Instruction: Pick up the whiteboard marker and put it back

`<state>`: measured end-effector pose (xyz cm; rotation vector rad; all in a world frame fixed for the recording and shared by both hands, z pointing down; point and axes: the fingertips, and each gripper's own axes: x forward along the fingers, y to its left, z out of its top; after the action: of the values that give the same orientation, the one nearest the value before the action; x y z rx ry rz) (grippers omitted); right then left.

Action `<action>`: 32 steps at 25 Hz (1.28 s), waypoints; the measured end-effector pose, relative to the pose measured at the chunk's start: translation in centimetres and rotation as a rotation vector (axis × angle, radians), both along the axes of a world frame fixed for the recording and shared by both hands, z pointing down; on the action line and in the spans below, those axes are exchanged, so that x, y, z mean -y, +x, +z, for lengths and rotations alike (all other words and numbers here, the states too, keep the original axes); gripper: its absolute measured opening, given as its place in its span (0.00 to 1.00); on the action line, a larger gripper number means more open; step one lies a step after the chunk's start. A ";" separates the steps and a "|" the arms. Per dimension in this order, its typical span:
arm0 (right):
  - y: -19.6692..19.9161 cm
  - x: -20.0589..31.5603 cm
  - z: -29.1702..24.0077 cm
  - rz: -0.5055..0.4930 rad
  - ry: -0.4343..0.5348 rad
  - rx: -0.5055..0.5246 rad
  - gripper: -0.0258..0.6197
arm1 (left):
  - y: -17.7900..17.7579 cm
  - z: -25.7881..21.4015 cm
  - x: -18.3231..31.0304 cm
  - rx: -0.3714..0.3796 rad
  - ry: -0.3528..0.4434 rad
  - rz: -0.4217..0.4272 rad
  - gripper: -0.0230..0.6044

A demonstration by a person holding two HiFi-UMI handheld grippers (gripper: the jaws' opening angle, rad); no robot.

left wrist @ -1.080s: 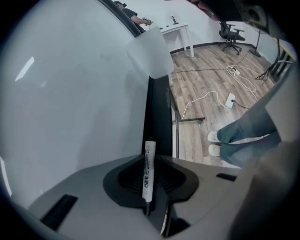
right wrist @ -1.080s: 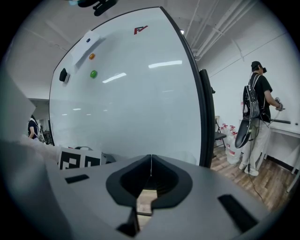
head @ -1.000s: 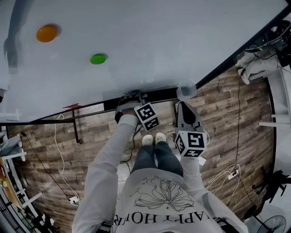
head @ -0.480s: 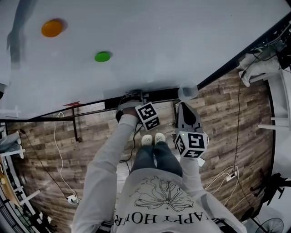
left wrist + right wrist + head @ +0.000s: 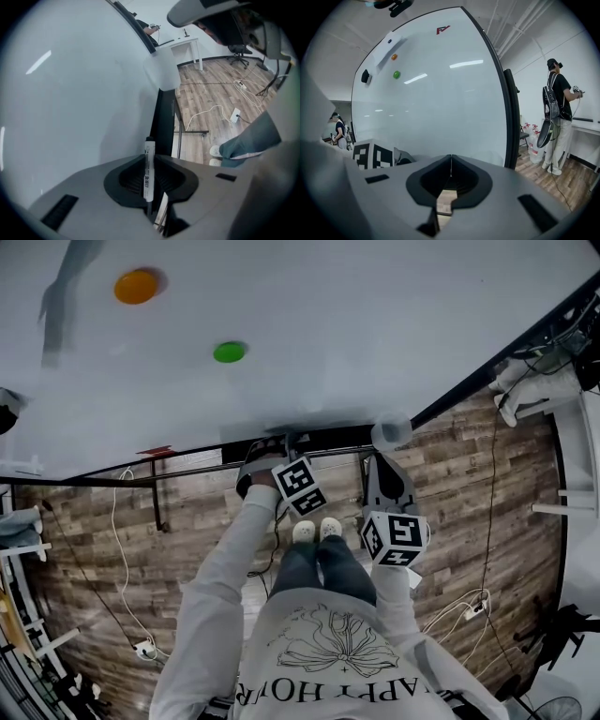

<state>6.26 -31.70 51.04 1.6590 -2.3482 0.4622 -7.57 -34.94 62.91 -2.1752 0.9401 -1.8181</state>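
Marker (image 5: 148, 169) in left gripper (image 5: 150, 159); label illegible

- A large whiteboard (image 5: 328, 324) with a black frame (image 5: 512, 117) fills most of the room's near side.
- An orange magnet (image 5: 137, 286) and a green magnet (image 5: 228, 352) sit on it, well apart.
- Strip lights show as pale reflections (image 5: 466, 63) on the board.
- The floor (image 5: 469, 474) is brown wood-look planks.
- A white cable (image 5: 120, 549) trails across the floor.
- A white table (image 5: 186, 44) stands by the far wall, with a black office chair (image 5: 240, 50) near it.
- Pipes (image 5: 506, 23) run along the white ceiling.
- A person with a backpack (image 5: 557, 117) stands at the right, with jugs (image 5: 533, 136) on the floor nearby.
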 end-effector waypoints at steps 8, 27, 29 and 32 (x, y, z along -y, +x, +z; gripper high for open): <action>-1.0 -0.1 -1.4 -0.021 0.028 0.002 0.04 | -0.7 -4.3 -0.1 -0.138 0.089 -0.095 0.13; -2.3 0.2 -6.2 -0.061 0.131 0.010 0.04 | -1.0 -17.2 -1.4 -0.702 0.292 -0.319 0.13; -2.2 0.3 -6.5 -0.058 0.136 0.009 0.04 | -1.0 -18.2 -1.7 -0.777 0.310 -0.342 0.13; -1.8 0.4 -7.0 -0.048 0.146 0.012 0.04 | -1.0 -18.9 -2.1 -0.830 0.333 -0.373 0.13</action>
<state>4.44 -32.14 44.09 1.6610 -2.4772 0.2985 -8.61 -32.88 44.03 -2.6475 1.7385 -0.6843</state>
